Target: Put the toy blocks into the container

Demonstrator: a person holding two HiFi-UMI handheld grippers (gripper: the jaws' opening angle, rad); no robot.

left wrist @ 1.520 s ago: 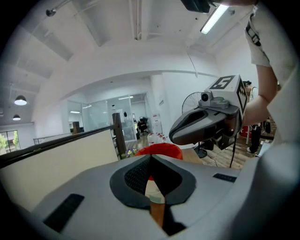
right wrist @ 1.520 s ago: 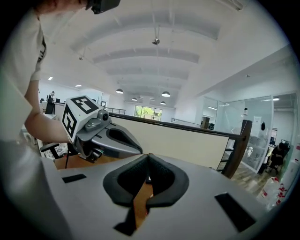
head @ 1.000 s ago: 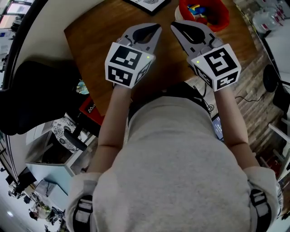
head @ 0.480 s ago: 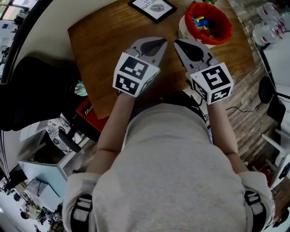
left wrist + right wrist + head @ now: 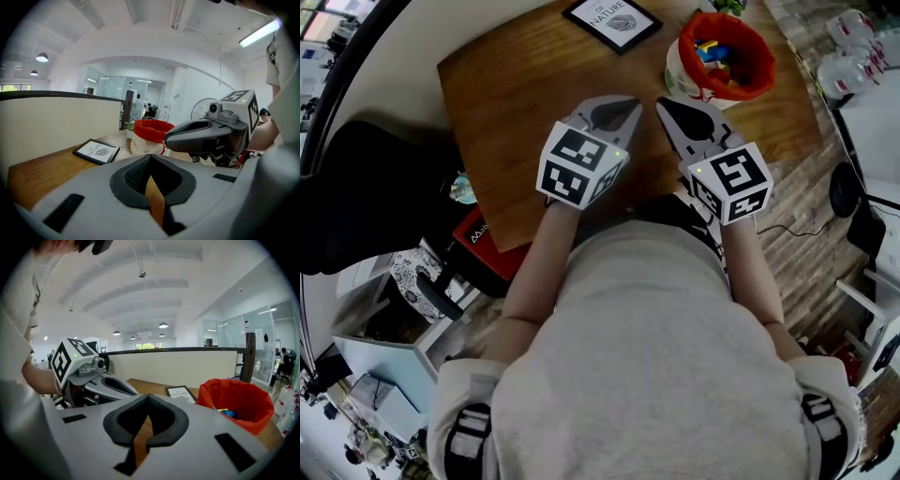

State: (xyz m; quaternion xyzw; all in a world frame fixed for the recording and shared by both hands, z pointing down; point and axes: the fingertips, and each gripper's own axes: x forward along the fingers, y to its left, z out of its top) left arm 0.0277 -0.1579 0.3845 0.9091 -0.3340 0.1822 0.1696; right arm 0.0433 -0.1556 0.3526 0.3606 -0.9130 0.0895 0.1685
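A white bag-like container with a red lining stands at the far right of the wooden table. Several coloured toy blocks lie inside it. Both grippers hover side by side over the table's near edge, tips almost touching. My left gripper is shut and holds nothing. My right gripper is shut and empty as well, a short way in front of the container. In the left gripper view the container stands beyond the shut jaws. In the right gripper view the container shows blocks inside.
A framed print lies flat at the table's far edge, left of the container. A black chair stands to the left of the table. A red box sits below the table's near corner. Bottles stand at the right.
Both grippers have drawn back toward the table's near edge and sunk a little, staying shut. The container and the framed print now show more fully beyond them.
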